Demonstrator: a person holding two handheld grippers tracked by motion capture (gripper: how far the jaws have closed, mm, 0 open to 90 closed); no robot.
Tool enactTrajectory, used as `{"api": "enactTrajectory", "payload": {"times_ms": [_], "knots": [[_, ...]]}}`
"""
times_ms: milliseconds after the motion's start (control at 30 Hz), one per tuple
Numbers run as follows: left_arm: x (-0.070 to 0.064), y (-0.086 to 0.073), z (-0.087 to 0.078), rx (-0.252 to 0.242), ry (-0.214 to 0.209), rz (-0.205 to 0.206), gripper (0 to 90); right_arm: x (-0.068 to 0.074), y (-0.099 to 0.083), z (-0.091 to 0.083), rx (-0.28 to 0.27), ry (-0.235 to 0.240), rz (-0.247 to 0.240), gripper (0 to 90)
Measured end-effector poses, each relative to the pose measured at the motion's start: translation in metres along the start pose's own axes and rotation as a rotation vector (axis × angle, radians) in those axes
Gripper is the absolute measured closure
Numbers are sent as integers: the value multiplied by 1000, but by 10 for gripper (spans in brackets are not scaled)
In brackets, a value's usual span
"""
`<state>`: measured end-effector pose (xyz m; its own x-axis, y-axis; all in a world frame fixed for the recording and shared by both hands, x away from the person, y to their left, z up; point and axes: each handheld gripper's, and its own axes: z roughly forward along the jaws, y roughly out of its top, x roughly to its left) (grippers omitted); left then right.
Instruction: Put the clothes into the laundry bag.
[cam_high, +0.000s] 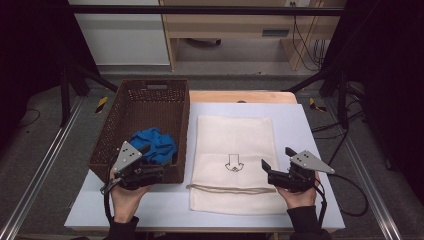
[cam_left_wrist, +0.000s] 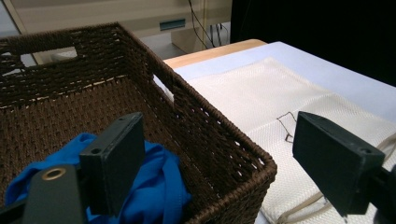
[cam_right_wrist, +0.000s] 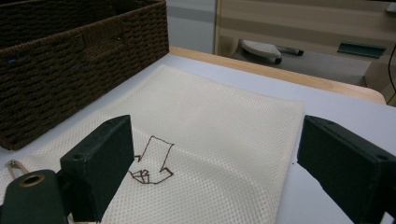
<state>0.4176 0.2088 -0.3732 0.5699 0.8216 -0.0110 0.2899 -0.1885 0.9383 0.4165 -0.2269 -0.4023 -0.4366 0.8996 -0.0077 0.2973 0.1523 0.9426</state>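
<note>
My left gripper (cam_high: 150, 172) and right gripper (cam_high: 267, 167), fingers apart and empty, hover beside the flat bag (cam_high: 232, 160); the blue cloth (cam_high: 152, 144) (still in the basket (cam_high: 145, 90)) awaits bagging.

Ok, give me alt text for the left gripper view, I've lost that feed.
The left gripper is open, its jaws straddling the near corner of a brown wicker basket that holds a crumpled blue cloth. Beside the basket, a cream mesh bag lies flat on the table.

Dark brown woven basket (cam_high: 145, 107), bright blue cloth (cam_high: 152, 145) inside, cream mesh bag (cam_high: 235, 135) with dark outlined arrow mark (cam_high: 233, 163), pale lilac-white bench (cam_high: 305, 125), black jaws
</note>
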Motion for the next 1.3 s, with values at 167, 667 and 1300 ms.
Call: {"api": "enactTrajectory", "payload": {"times_ms": [167, 667, 1300], "knots": [[-6, 3, -4, -38, -6, -2, 204, 1, 0, 0, 4, 5, 8, 122], [-46, 7, 10, -67, -93, 40, 327, 8, -1, 5, 20, 39, -5, 153], [-107, -10, 48, 36, -205, 111, 507, 15, -6, 9, 57, 78, -36, 231]]}}
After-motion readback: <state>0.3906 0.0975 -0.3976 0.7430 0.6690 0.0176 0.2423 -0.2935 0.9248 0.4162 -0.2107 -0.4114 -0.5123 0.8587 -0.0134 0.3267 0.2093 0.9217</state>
